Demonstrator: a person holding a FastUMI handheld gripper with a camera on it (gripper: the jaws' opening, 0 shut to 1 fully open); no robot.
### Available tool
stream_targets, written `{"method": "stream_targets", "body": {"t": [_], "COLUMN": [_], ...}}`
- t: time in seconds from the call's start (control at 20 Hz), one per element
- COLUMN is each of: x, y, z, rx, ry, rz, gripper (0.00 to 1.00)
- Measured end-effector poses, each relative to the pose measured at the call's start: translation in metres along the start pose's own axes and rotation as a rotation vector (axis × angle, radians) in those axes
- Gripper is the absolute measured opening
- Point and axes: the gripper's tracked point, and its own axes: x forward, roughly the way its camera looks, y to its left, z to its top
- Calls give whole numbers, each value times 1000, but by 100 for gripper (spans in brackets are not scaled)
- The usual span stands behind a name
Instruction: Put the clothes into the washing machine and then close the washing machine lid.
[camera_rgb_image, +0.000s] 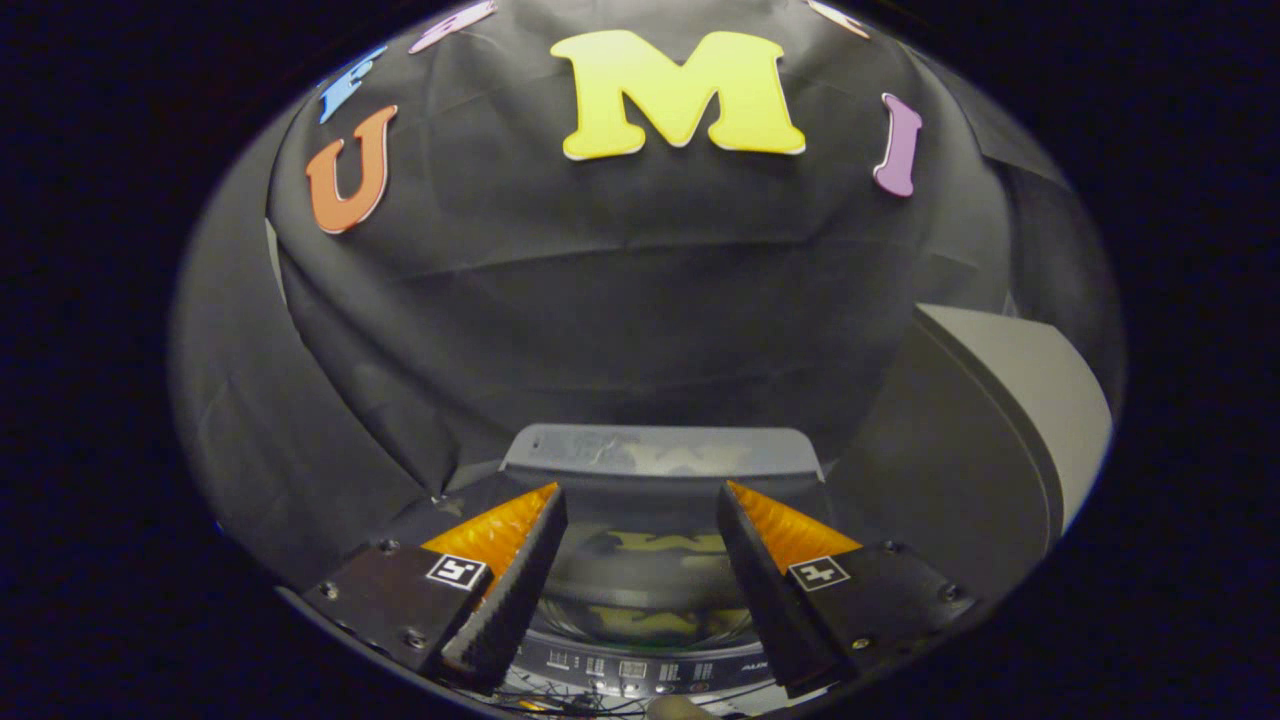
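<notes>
Gripper view, looking forward along the two fingers of the hand-held gripper. Its fingers are spread wide apart with nothing between them, and each carries a small square marker on its upper face. They hover above a top-loading washing machine.

Directly below and between the fingers lies the machine's lid, a curved, glossy, see-through panel that appears to be down over the tub; reflections play across it, and whether any clothes lie under it cannot be told. Nearest the camera, under the finger bases, runs the machine's control panel, a dark strip with small pale buttons and markings too small to make out. Beyond the fingertips the pale grey rear edge of the machine rises as a flat, rounded band.

To the right of the machine, past the right finger, stands a large grey rounded object with a lighter face turned to the right; what it is cannot be told. Behind everything hangs the booth wall of black cloth, creased and folded, wrapping around both sides.
</notes>
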Motion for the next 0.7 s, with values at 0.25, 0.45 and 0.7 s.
{"method": "stream_targets", "body": {"t": [0.25,0.45,0.7], "x": [-6,-16,-41], "y": [4,6,-2], "z": [-28,-29,-24], "rx": [-22,-38,-28], "ry": [51,38,-2], "rz": [6,7,9], "gripper": [95,95,95]}}
